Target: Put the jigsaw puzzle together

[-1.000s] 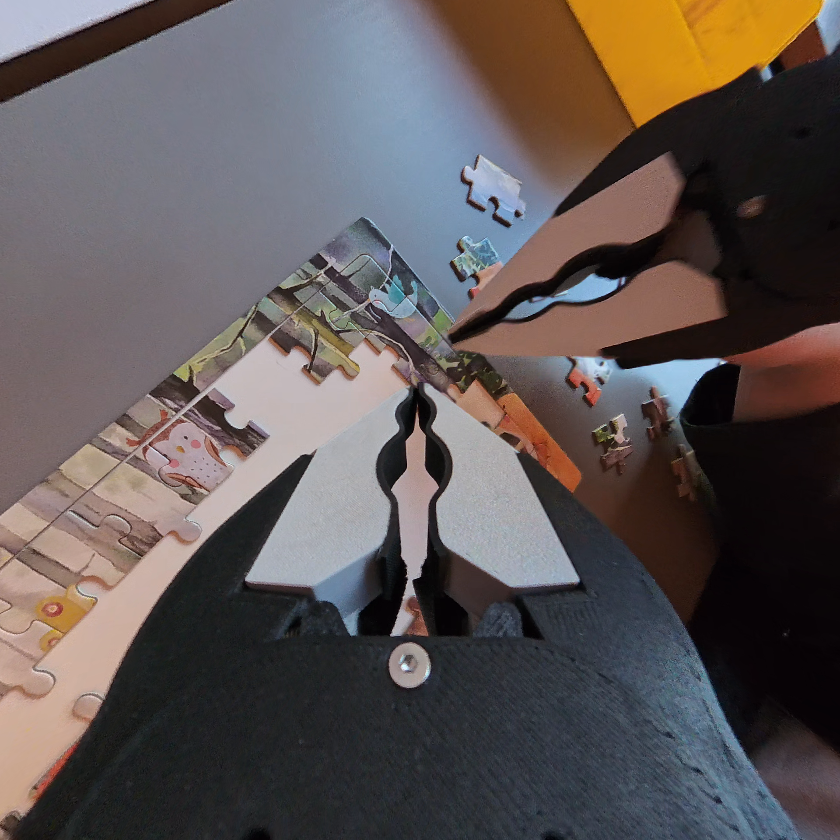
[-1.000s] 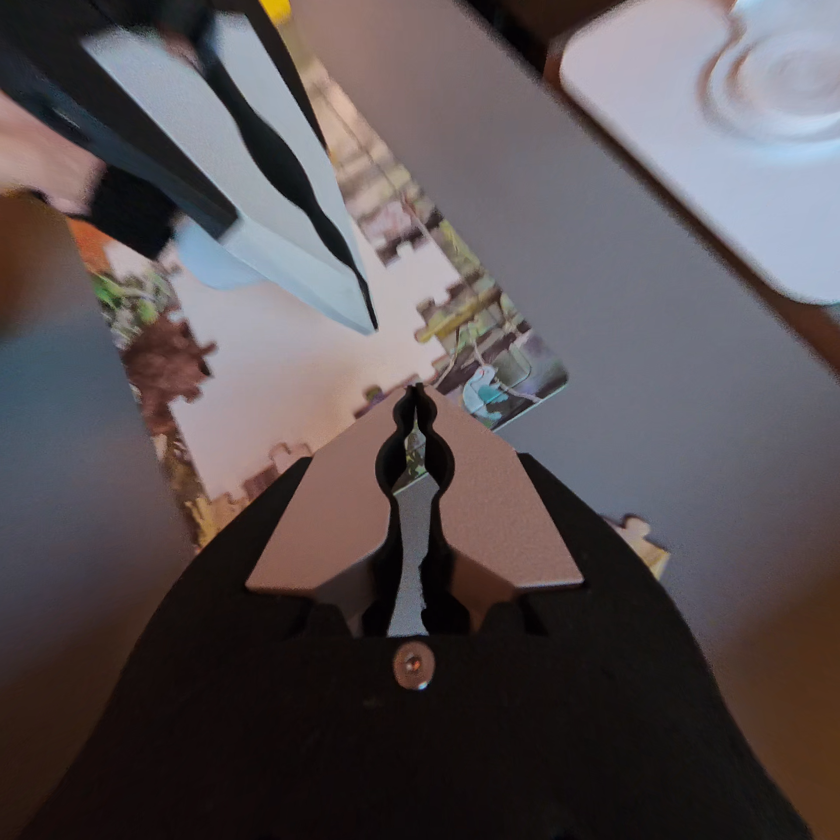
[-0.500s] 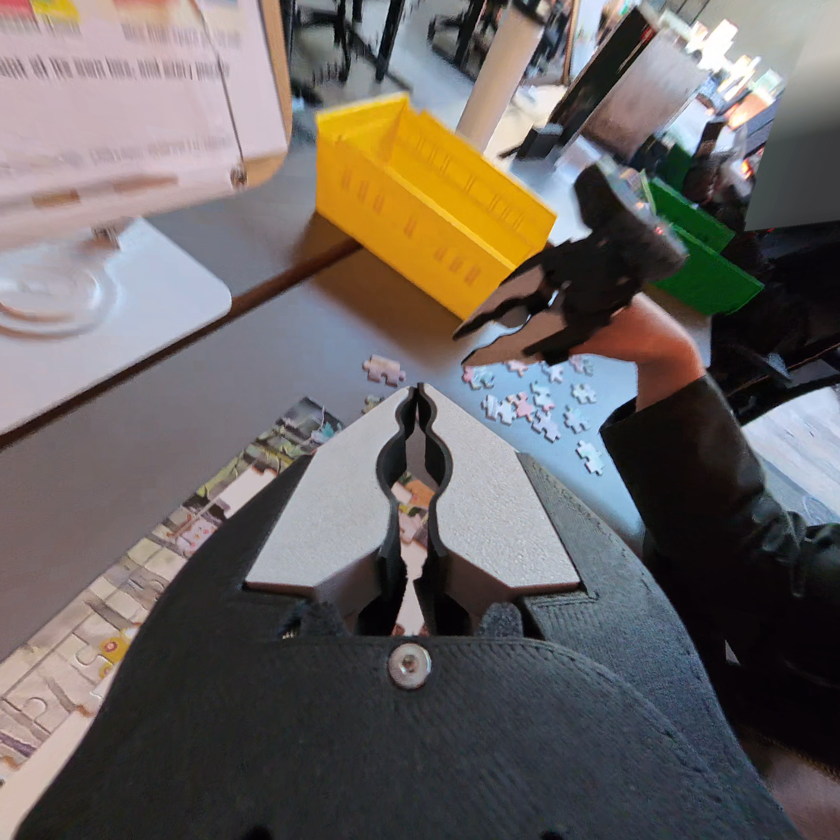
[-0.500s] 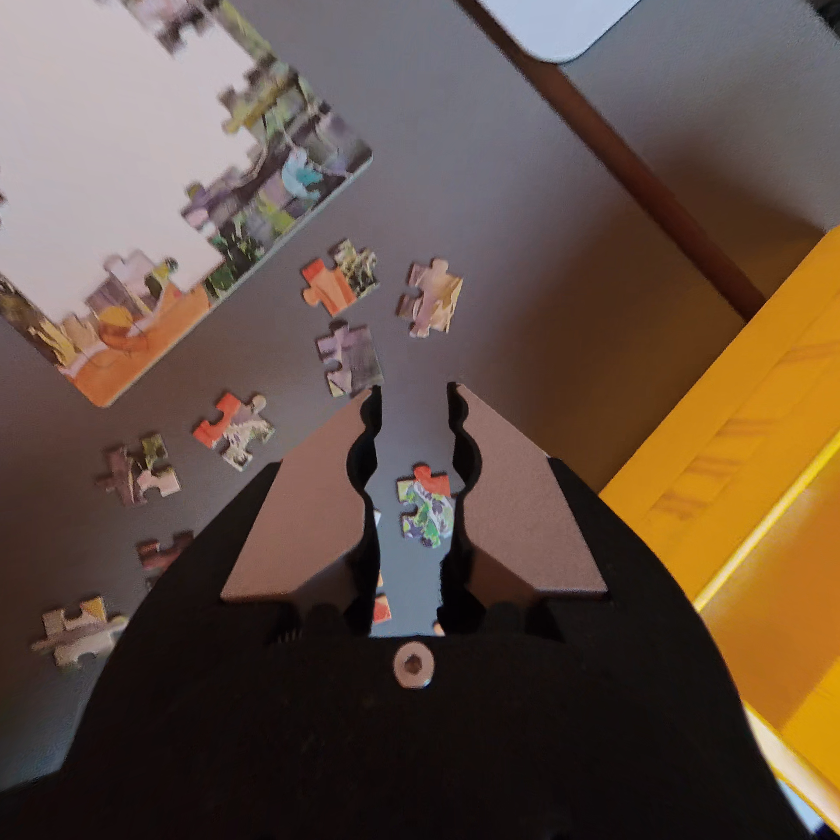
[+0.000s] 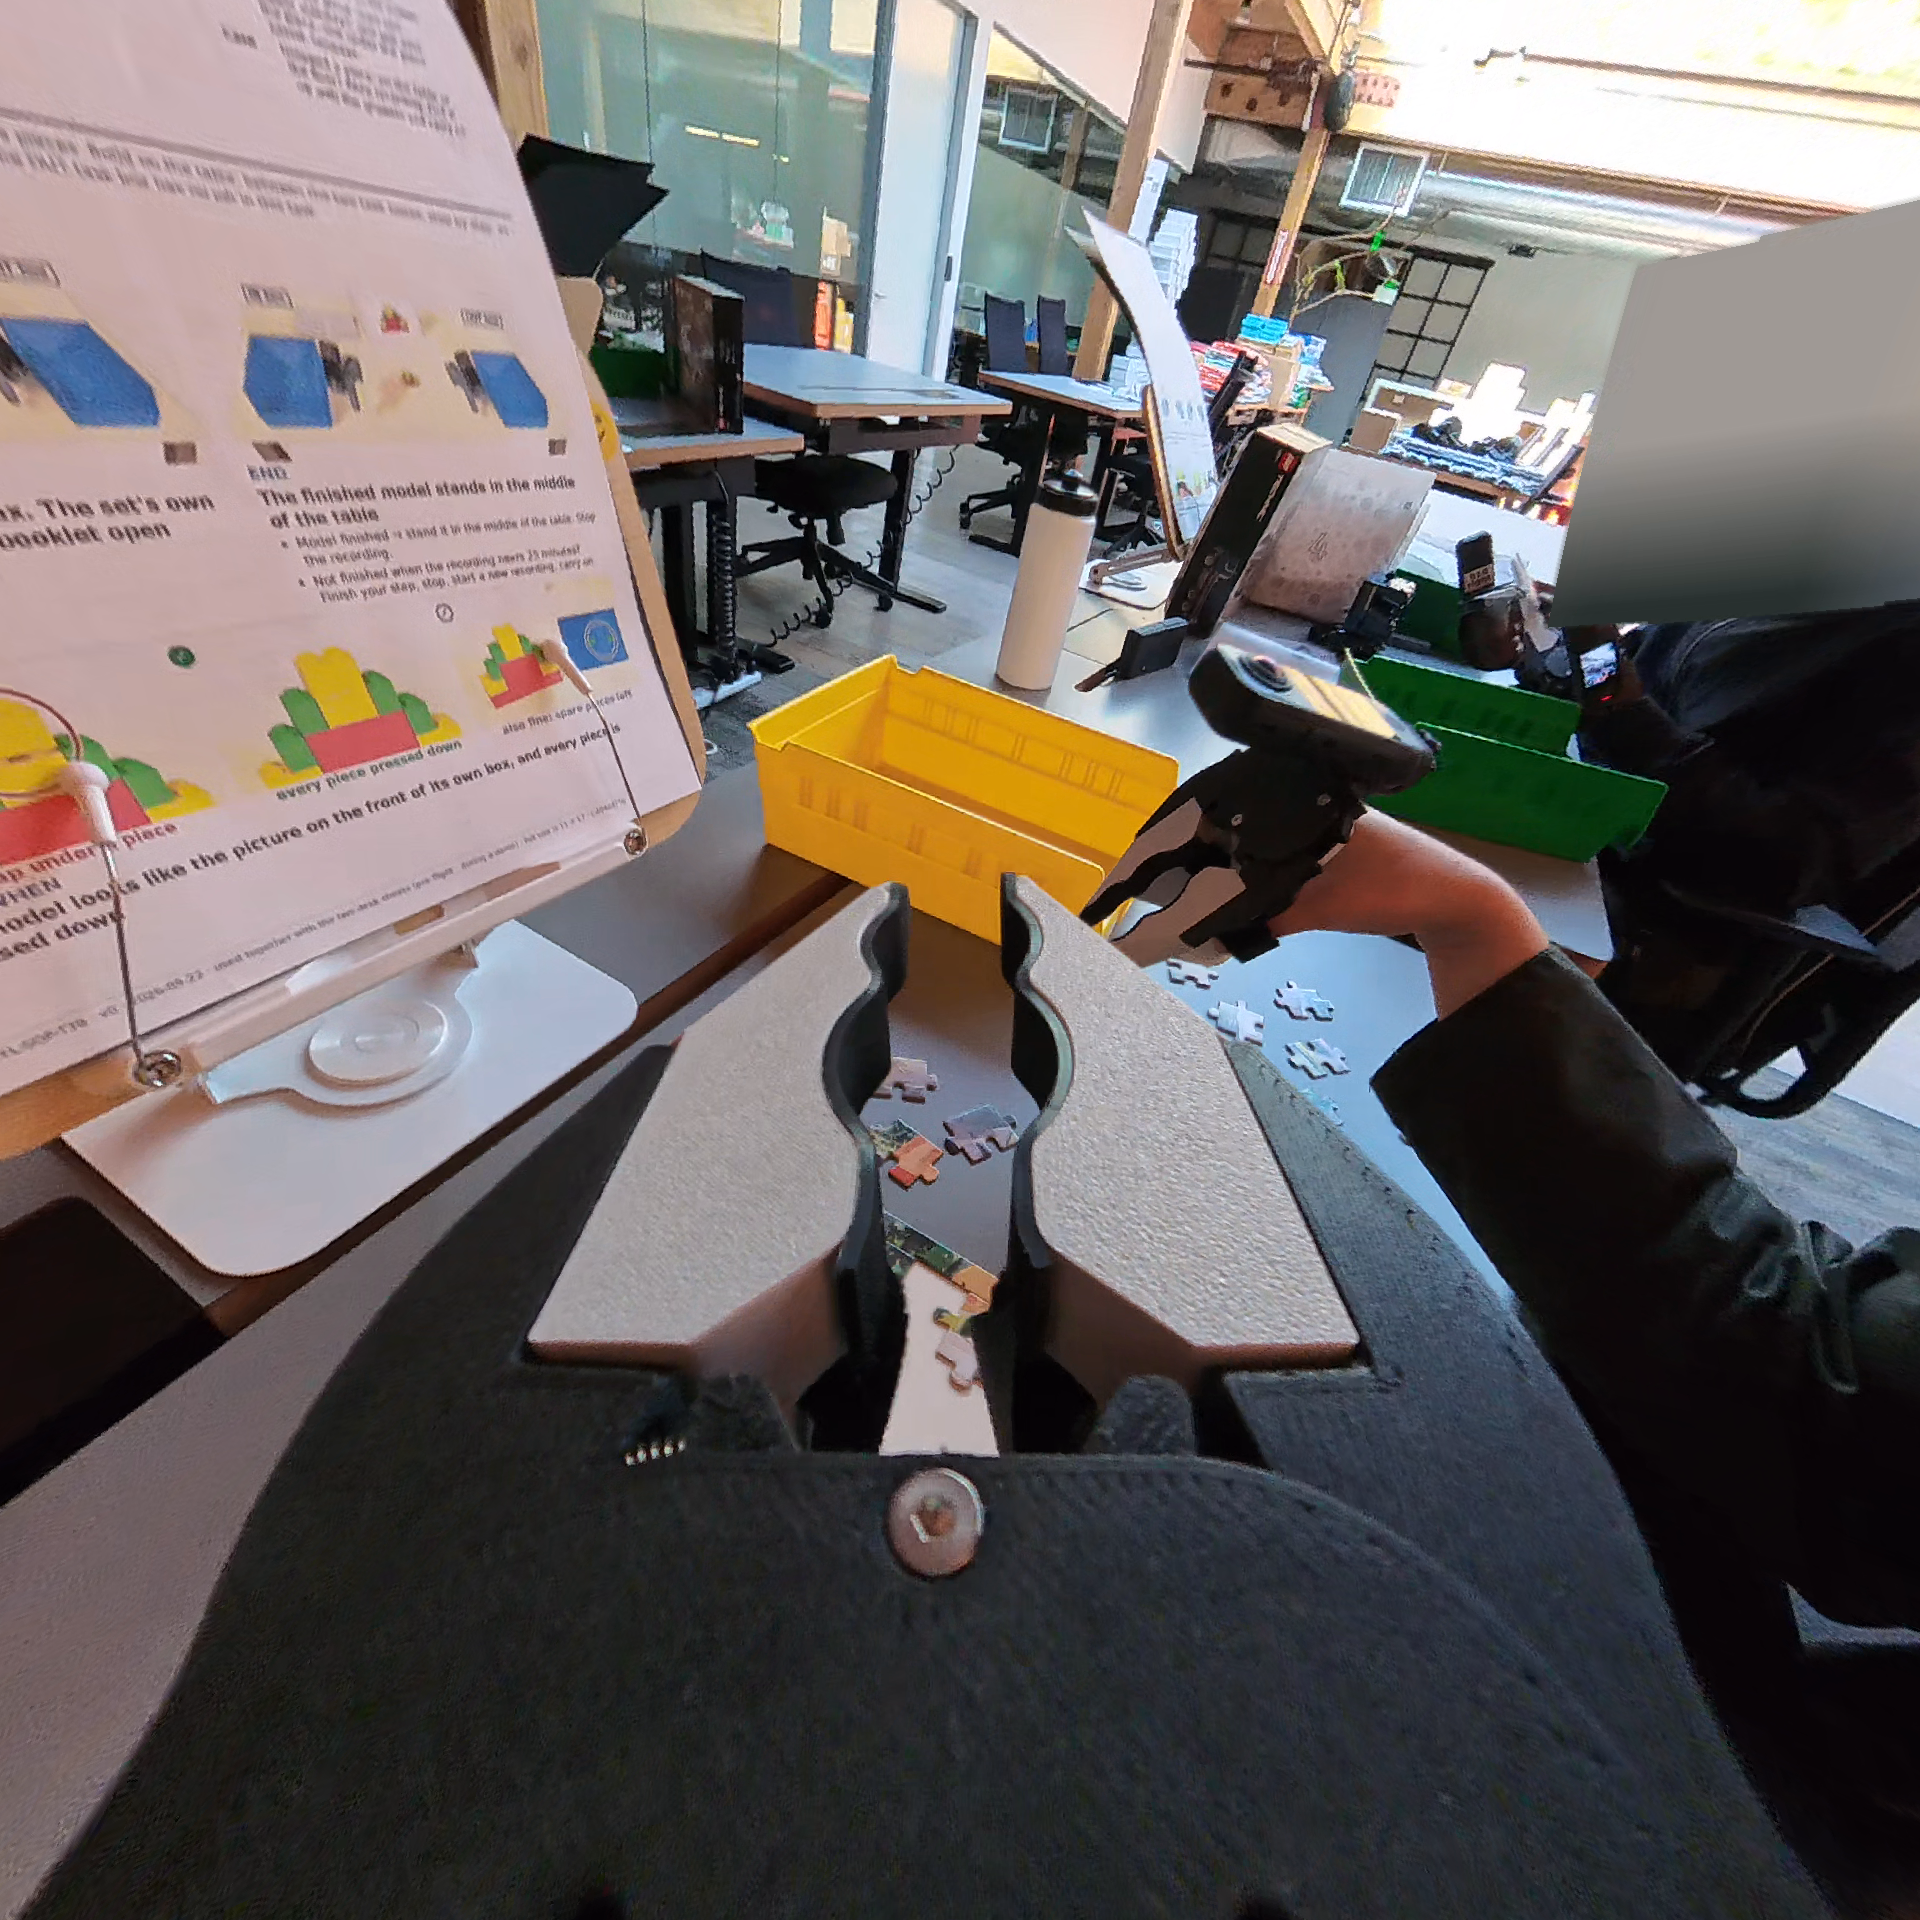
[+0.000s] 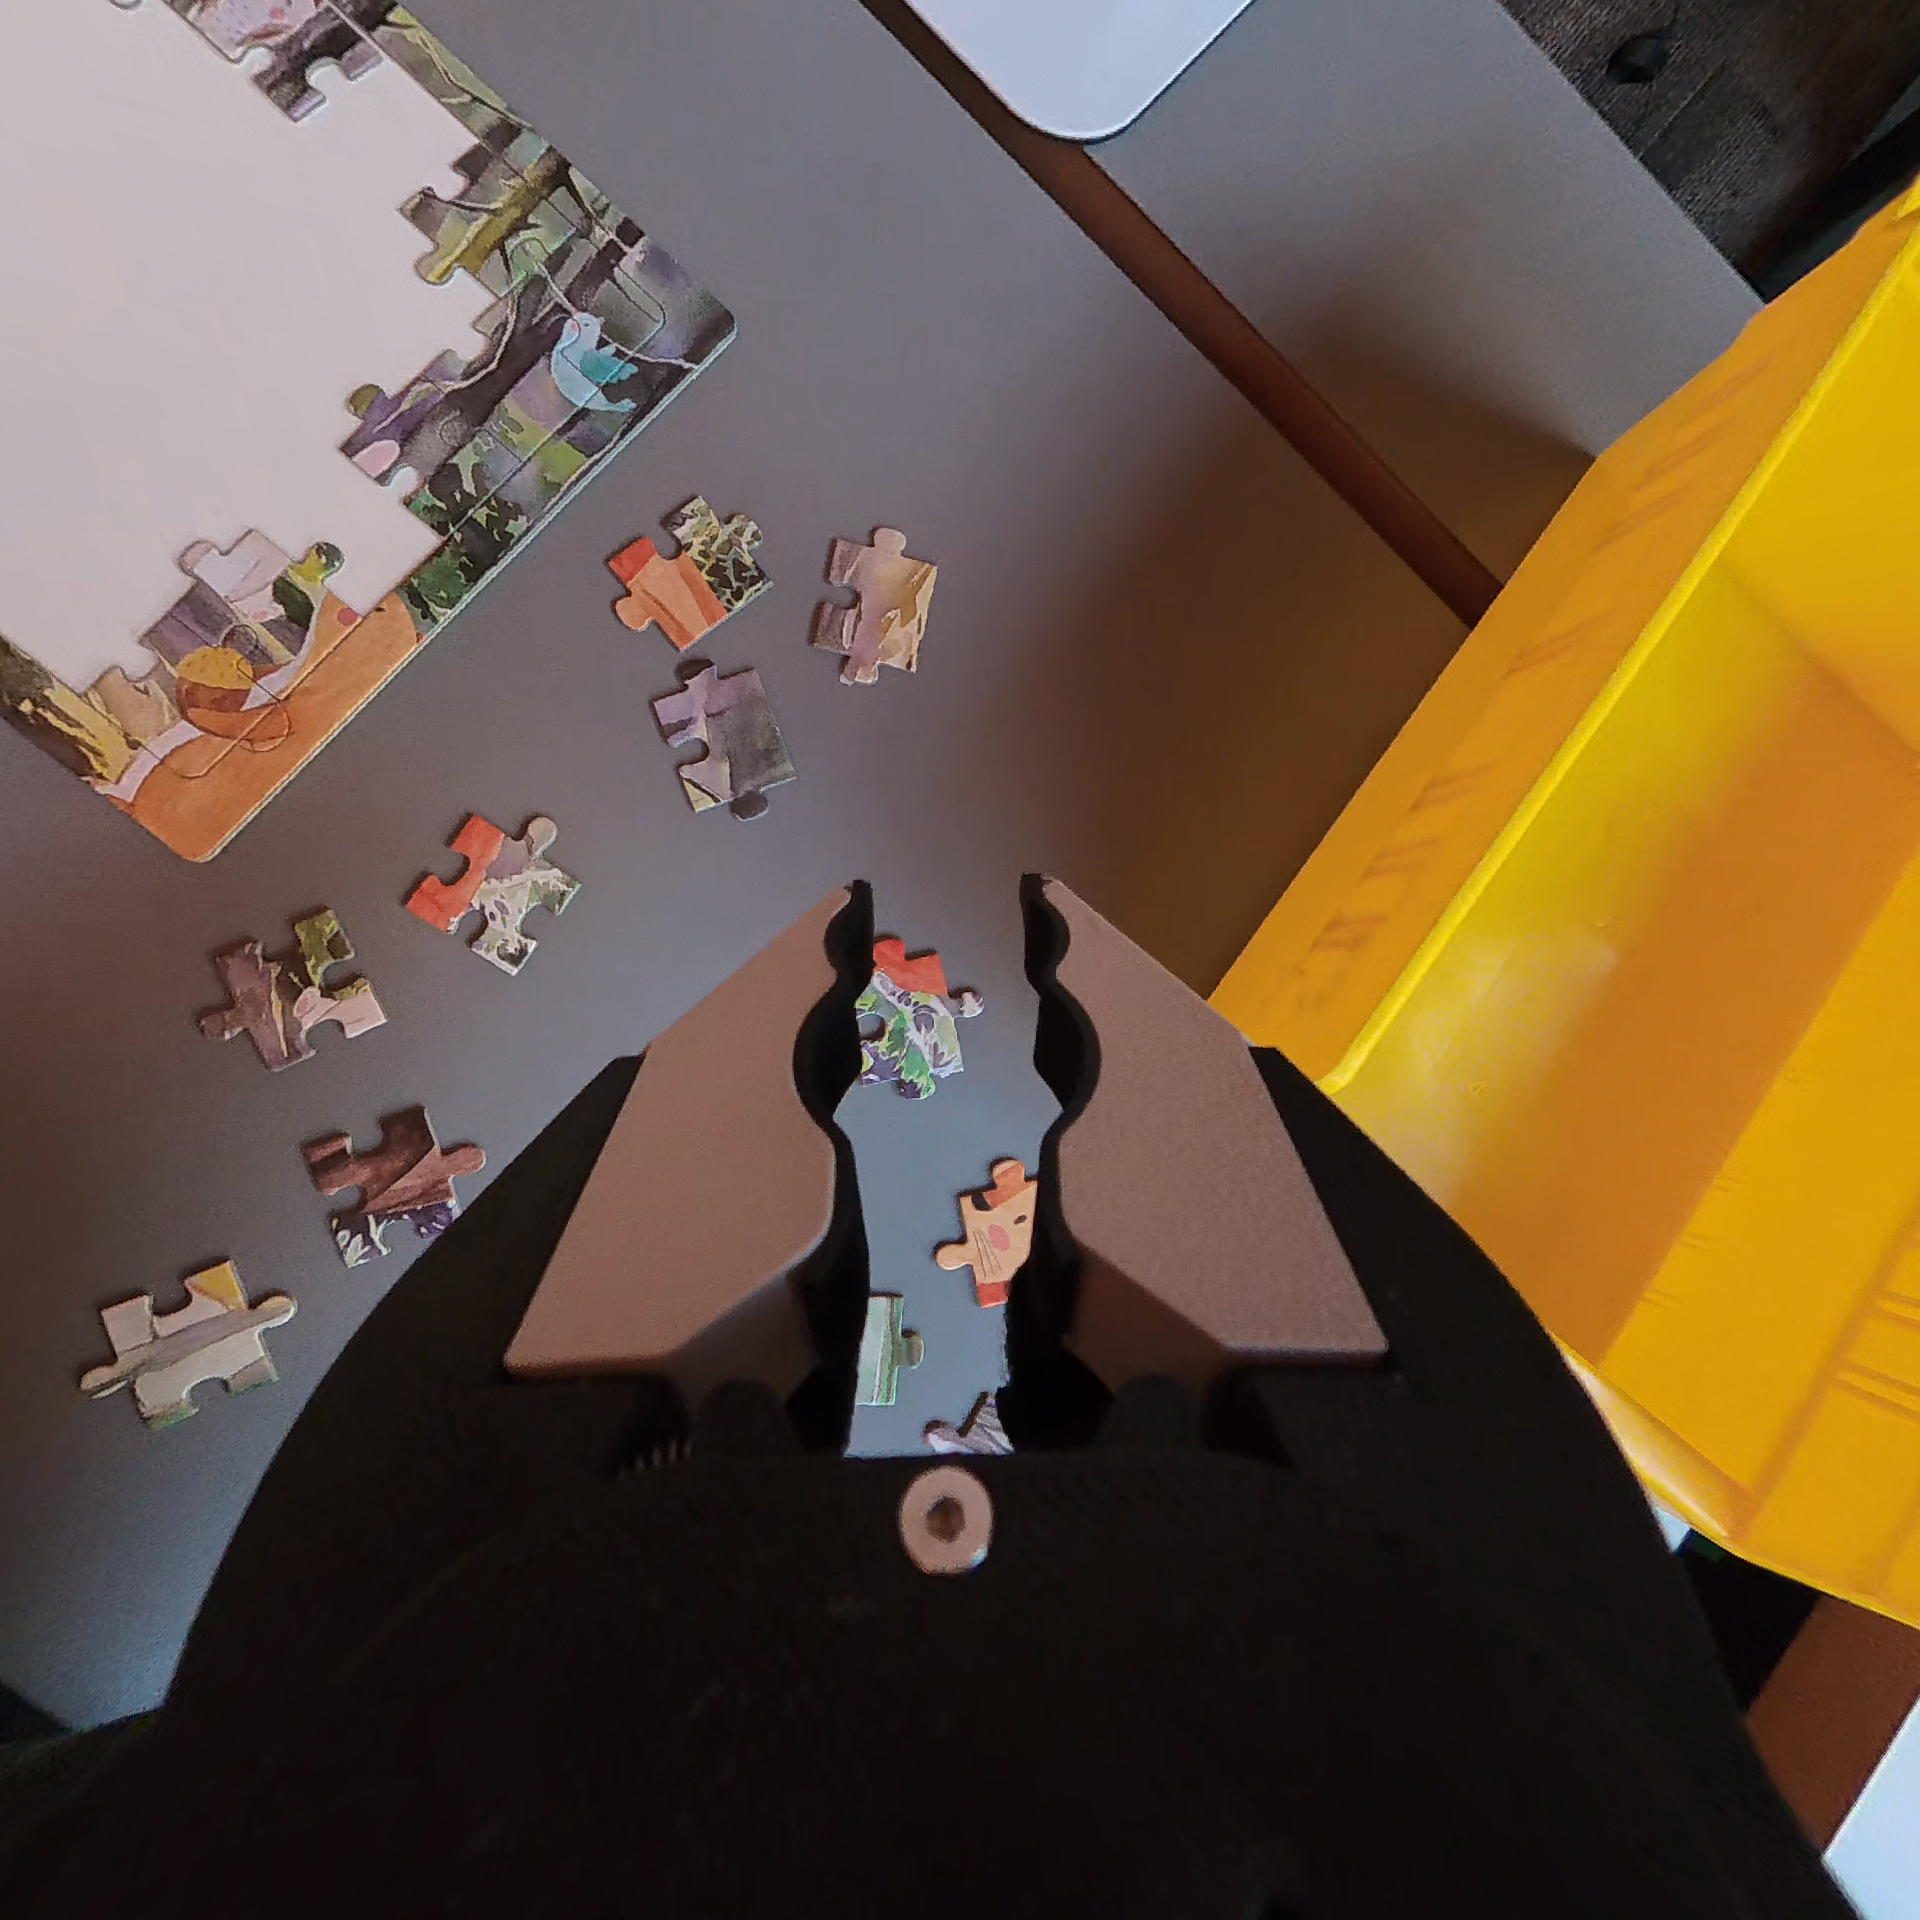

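Observation:
The partly built jigsaw [image 6: 499, 416] lies on its white board at the upper left of the right wrist view, and a sliver of it shows between the left jaws [image 5: 940, 1340]. Several loose pieces lie on the grey table, among them an orange and green one [image 6: 688, 585] and a red-topped one [image 6: 912, 1023]. My right gripper [image 6: 948, 883] is open and empty, above the red-topped piece. It also shows in the left wrist view [image 5: 1127, 914]. My left gripper [image 5: 951, 894] is open and empty, raised above the table.
A yellow bin [image 6: 1621, 935] stands right of the loose pieces, also seen in the left wrist view [image 5: 956, 790]. An instruction sheet on a white stand [image 5: 312, 1091] stands at the left. Green bins [image 5: 1507, 779] and a person's sleeve [image 5: 1621, 1226] are at the right.
My left gripper has lifted and tilted up off the puzzle board and opened. My right gripper has moved from the board to above the loose pieces and opened.

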{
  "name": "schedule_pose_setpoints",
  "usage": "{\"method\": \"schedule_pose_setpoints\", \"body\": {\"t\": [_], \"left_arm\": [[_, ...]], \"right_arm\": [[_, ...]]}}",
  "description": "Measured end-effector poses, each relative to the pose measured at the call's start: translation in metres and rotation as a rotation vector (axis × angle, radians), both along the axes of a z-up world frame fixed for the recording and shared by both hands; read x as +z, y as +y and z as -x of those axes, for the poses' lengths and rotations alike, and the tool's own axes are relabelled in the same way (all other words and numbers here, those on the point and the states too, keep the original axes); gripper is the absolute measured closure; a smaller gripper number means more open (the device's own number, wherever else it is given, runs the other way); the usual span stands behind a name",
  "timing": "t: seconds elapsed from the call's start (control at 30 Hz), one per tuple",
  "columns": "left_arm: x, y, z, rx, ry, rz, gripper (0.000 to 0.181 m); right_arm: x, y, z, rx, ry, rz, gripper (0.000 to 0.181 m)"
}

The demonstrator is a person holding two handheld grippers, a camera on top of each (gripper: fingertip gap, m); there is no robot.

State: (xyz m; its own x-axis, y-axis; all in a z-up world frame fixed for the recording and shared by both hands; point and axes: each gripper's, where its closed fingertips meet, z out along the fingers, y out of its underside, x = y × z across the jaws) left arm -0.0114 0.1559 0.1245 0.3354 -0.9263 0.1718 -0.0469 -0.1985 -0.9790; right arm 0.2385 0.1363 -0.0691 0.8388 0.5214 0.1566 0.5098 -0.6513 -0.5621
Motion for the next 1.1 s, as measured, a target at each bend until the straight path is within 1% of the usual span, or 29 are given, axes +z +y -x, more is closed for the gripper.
{"method": "schedule_pose_setpoints", "body": {"t": [0.07,0.17,0.23,0.27,0.33,0.43,0.47,0.5,0.53,0.6,0.63,0.67,0.7,0.8,0.83,0.93,0.97,1.0,1.07,1.1], "left_arm": [[0.005,-0.003,0.002,0.007,0.006,-0.034,0.164],[0.012,-0.008,0.006,0.021,0.020,-0.072,0.162],[0.019,-0.013,0.015,0.037,0.033,-0.092,0.162],[0.022,-0.013,0.025,0.068,0.052,-0.108,0.161],[0.031,-0.007,0.060,0.201,0.110,-0.164,0.162],[0.046,0.008,0.138,0.499,0.143,-0.250,0.164],[0.046,0.009,0.164,0.570,0.154,-0.271,0.162],[0.042,0.009,0.186,0.609,0.188,-0.279,0.160],[0.032,0.009,0.205,0.617,0.246,-0.277,0.158],[0.012,0.013,0.240,0.610,0.345,-0.273,0.140],[0.003,0.017,0.257,0.614,0.383,-0.264,0.136],[-0.006,0.021,0.271,0.610,0.416,-0.252,0.136],[-0.016,0.023,0.281,0.585,0.450,-0.236,0.135],[-0.051,0.025,0.293,0.448,0.547,-0.198,0.131],[-0.063,0.029,0.301,0.434,0.591,-0.188,0.130],[-0.100,0.050,0.338,0.510,0.723,-0.120,0.137],[-0.113,0.054,0.345,0.503,0.784,-0.070,0.141],[-0.125,0.057,0.352,0.505,0.842,0.002,0.141],[-0.144,0.058,0.353,0.496,0.897,0.129,0.145],[-0.157,0.055,0.353,0.474,0.923,0.199,0.153]], "right_arm": [[-0.004,-0.001,-0.001,0.005,-0.025,0.019,0.153],[-0.003,0.001,0.004,0.016,-0.031,0.014,0.153],[0.001,0.002,0.009,0.032,-0.029,-0.002,0.153],[0.001,0.004,0.011,0.046,-0.031,-0.008,0.153],[-0.001,0.007,0.017,0.069,-0.039,-0.016,0.153],[-0.004,0.013,0.021,0.067,-0.041,-0.011,0.153],[-0.006,0.015,0.025,0.074,-0.047,-0.005,0.153],[-0.008,0.017,0.029,0.088,-0.062,-0.002,0.153],[-0.010,0.019,0.034,0.101,-0.078,-0.001,0.153],[-0.014,0.022,0.043,0.122,-0.108,0.005,0.153],[-0.016,0.024,0.048,0.132,-0.123,0.006,0.153],[-0.016,0.026,0.053,0.142,-0.139,0.001,0.153],[-0.015,0.027,0.059,0.153,-0.154,-0.009,0.153],[-0.011,0.031,0.081,0.199,-0.185,-0.046,0.153],[-0.009,0.031,0.087,0.211,-0.191,-0.056,0.153],[0.002,0.031,0.111,0.235,-0.198,-0.101,0.153],[0.008,0.031,0.121,0.249,-0.191,-0.125,0.153],[0.016,0.031,0.133,0.264,-0.181,-0.156,0.153],[0.033,0.033,0.157,0.291,-0.149,-0.224,0.153],[0.041,0.032,0.172,0.313,-0.120,-0.251,0.153]]}}
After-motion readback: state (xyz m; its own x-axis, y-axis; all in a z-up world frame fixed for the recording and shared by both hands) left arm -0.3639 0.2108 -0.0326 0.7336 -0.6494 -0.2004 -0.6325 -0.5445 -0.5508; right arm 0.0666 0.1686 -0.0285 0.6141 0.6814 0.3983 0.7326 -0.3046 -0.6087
